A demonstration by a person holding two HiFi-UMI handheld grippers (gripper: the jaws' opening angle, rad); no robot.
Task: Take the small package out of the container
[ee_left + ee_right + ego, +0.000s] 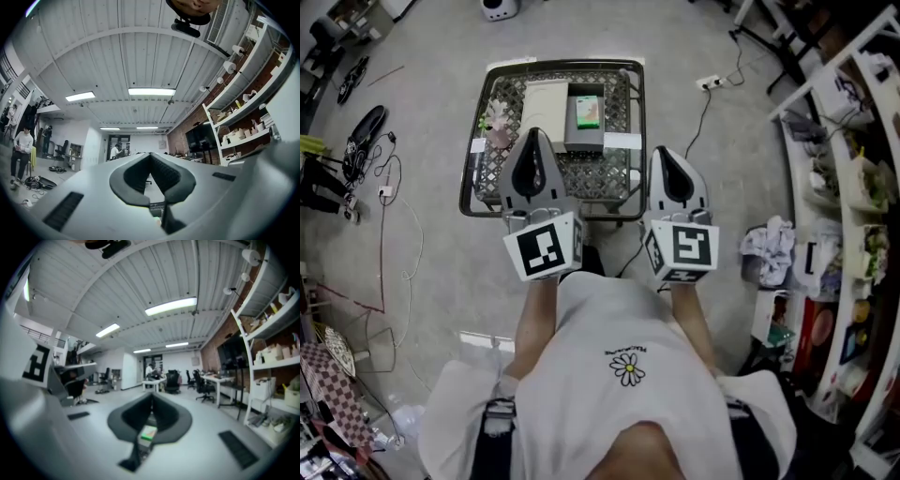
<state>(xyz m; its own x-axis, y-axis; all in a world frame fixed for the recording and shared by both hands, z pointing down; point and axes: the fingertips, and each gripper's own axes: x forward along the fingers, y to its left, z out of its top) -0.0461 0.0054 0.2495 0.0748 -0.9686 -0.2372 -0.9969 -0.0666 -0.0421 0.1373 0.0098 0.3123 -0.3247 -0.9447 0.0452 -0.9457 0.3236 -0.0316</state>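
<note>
A wire basket (465, 187) stands on the floor in front of me. Inside it a small green package (588, 112) lies on a grey box (584, 136), next to a larger cream package (546, 105). My left gripper (532, 134) hovers over the basket's near half, its jaws meeting at the tip with nothing between them. My right gripper (662, 152) hangs just outside the basket's right rim, also shut and empty. In the left gripper view the left gripper (150, 154) points out at the room. The right gripper (152, 394) does the same, with the green package (148, 433) showing low behind its jaws.
A pink-flowered packet (497, 124) lies at the basket's left side. Shelves (853, 187) full of items line the right. A crumpled white bag (767, 239) sits by them. Cables (384, 216) and a power strip (710, 82) lie on the floor. People stand far off.
</note>
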